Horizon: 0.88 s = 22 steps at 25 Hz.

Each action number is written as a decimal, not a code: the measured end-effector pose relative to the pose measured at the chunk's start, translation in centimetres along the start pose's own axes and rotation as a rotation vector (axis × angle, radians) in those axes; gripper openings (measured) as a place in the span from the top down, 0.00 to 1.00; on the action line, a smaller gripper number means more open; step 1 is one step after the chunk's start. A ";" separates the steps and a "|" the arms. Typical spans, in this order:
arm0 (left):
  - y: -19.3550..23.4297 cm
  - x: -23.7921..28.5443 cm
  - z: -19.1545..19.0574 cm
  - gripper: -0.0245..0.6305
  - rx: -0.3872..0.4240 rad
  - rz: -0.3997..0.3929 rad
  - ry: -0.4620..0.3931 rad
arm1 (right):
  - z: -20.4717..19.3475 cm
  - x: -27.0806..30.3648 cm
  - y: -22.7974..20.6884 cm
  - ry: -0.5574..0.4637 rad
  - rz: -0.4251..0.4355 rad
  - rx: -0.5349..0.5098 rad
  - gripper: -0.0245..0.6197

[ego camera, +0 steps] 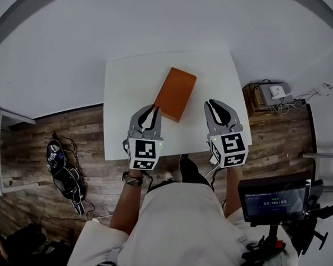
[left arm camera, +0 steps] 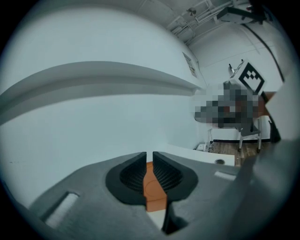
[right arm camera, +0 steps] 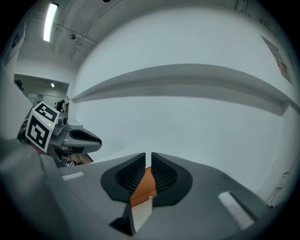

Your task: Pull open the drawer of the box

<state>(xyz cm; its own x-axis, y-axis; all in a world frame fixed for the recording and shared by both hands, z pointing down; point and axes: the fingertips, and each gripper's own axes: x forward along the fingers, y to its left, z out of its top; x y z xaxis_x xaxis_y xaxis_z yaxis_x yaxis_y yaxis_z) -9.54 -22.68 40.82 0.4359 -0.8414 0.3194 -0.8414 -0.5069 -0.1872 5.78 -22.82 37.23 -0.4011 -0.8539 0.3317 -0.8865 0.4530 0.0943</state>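
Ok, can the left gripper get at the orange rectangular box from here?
Probably yes. The left gripper hangs right by the orange rectangular box's near end on the white table, with nothing between them. Its jaws are together, so it would likely need opening first.

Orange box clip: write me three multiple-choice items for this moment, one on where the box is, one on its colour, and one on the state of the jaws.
1. Where is the box?
A. on the white table, between the left gripper and the right gripper
B. on a chair
C. lifted in the right gripper

2. What colour is the box?
A. blue
B. green
C. orange

3. How do the grippers' jaws stand?
A. both pairs wide apart
B. both pairs almost together, on nothing
C. the left pair clamped on the box

Answers:
1 A, the head view shows it lying on the tabletop between them.
2 C, it is orange in every view.
3 B, each gripper view shows only a slit, with the box beyond it.
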 end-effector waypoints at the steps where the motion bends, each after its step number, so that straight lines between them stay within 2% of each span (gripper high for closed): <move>1: 0.3 1.8 -0.4 0.89 -0.004 -0.003 0.009 | -0.6 1.6 -1.0 0.013 0.007 -0.001 0.90; 3: 0.6 4.0 -1.0 0.89 -0.005 -0.012 0.016 | -1.6 3.5 -2.2 0.032 0.016 -0.006 0.89; 8: 1.0 4.4 -2.5 0.89 -0.012 -0.007 0.045 | -3.5 3.9 -1.8 0.080 0.038 -0.014 0.87; 16: -1.0 4.9 -7.8 0.89 -0.041 -0.054 0.188 | -7.8 5.1 -0.6 0.162 0.100 -0.021 0.87; 22: -2.0 9.2 -12.0 0.89 -0.070 -0.088 0.298 | -12.1 9.3 -2.2 0.236 0.149 0.026 0.86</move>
<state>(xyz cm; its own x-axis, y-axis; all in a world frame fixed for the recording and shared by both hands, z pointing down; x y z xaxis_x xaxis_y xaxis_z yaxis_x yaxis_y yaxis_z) -7.68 -27.20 55.26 0.4034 -0.6980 0.5917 -0.8291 -0.5523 -0.0863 6.82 -28.70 51.44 -0.4651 -0.6940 0.5495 -0.8287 0.5597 0.0056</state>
